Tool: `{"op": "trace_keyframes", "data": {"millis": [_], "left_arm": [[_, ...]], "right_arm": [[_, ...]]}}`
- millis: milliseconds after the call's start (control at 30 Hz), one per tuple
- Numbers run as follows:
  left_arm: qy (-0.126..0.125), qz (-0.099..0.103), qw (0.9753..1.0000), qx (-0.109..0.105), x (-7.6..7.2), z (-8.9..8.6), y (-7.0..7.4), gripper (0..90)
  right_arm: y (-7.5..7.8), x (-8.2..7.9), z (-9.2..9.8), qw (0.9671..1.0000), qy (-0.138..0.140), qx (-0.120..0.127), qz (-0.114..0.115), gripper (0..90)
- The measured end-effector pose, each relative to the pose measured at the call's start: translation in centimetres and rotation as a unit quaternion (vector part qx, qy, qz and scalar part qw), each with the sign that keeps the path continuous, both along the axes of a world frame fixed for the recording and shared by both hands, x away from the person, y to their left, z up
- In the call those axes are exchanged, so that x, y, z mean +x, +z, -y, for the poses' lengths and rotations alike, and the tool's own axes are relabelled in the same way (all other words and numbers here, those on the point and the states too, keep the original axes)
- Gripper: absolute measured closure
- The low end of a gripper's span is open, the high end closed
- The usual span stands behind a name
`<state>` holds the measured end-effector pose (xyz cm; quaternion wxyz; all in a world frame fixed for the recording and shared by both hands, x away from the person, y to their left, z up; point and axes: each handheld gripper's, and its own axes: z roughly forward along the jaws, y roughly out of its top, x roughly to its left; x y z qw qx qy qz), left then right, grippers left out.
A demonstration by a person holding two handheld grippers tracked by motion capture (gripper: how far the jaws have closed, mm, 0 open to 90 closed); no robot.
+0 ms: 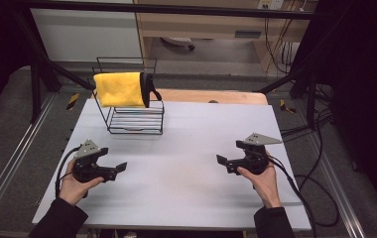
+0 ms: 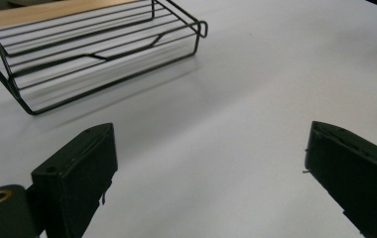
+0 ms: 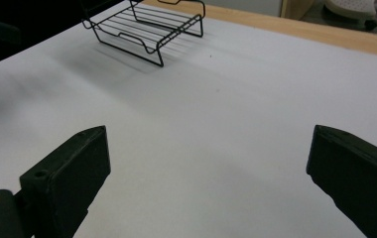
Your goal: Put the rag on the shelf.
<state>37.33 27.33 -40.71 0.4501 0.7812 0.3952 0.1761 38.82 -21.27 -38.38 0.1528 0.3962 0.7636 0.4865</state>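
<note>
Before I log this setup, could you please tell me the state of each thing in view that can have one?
Yellow cloth: folded, draped over the rack's top bar.
Black wire rack: upright on the table, lower shelf bare.
Left gripper: jaws open, holding nothing.
Right gripper: jaws open, holding nothing.
White table: bare between the grippers.

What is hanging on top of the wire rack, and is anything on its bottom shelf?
A yellow cloth with a black edge drapes over the rack's top bar. The shelf's front looks bare; the cloth hides the part behind it.
</note>
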Motion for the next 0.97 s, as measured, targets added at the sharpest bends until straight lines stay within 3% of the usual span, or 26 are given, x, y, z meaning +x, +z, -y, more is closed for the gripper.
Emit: {"op": "trace_keyframes", "data": {"millis": [433, 567, 967], "left_arm": [[-0.010, -0.007, 0.9998, 0.017, -0.4, -0.5, -2.2, 6.2], [-0.013, -0.009, 0.9997, 0.019, -0.4, -0.6, -2.6, 6.1], [-0.018, -0.011, 0.9995, 0.023, -0.6, -0.6, -3.2, 6.0]], "right_arm": [[-4.5, -2.0, 3.6, 0.9994, -0.004, -0.003, -0.035, 1.9], [-5.5, -2.5, 4.7, 0.9994, 0.003, 0.001, -0.035, 1.6], [-6.5, -3.4, 5.8, 0.9990, 0.005, 0.000, -0.044, 0.9]]}}
